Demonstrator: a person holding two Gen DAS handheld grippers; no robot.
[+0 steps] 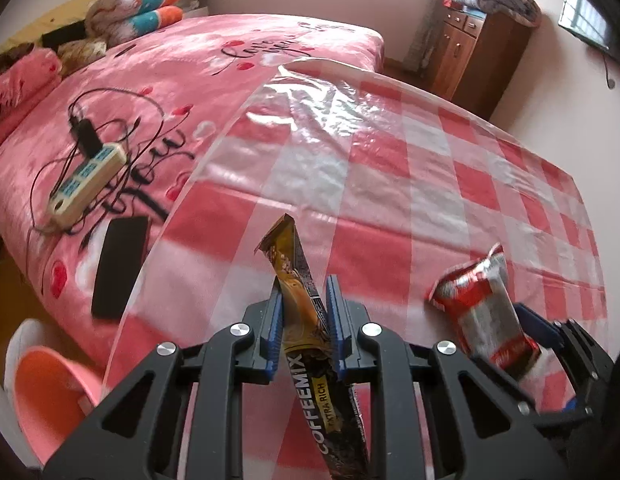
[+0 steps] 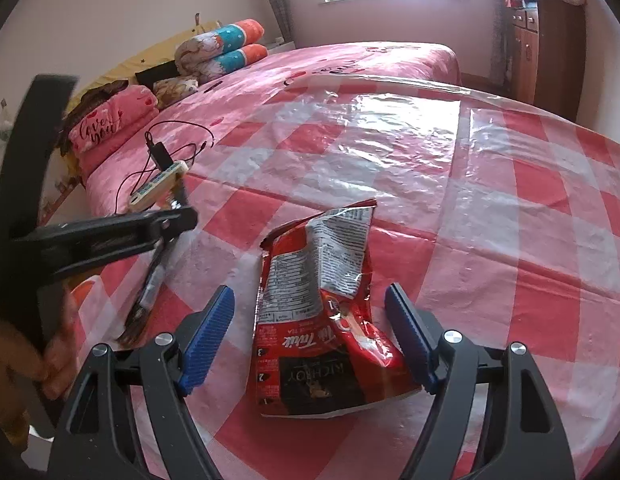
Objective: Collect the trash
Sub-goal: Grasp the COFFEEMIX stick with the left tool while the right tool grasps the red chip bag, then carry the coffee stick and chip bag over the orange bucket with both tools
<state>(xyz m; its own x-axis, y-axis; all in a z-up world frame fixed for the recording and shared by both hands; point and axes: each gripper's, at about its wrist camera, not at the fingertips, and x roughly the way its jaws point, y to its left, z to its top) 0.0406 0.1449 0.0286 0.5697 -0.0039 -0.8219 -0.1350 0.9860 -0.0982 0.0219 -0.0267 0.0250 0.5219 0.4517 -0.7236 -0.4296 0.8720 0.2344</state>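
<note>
My left gripper (image 1: 305,292) is shut on a gold and black Coffeemix sachet (image 1: 293,264), held above the table; the sachet sticks out forward and trails back under the camera. It also shows in the right wrist view (image 2: 149,280), hanging from the left gripper (image 2: 177,216). A crumpled red and silver snack bag (image 2: 322,304) lies on the red-and-white checked tablecloth (image 2: 490,208) between the fingers of my right gripper (image 2: 310,304), which is open around it. In the left wrist view the bag (image 1: 482,304) sits at the right with the right gripper (image 1: 550,344) behind it.
A pink bed (image 1: 197,68) stands left of the table, with a power strip and cables (image 1: 89,176) and a black phone (image 1: 119,264) on it. A pink bin (image 1: 49,396) is at the lower left. A wooden cabinet (image 1: 474,52) stands in the far corner.
</note>
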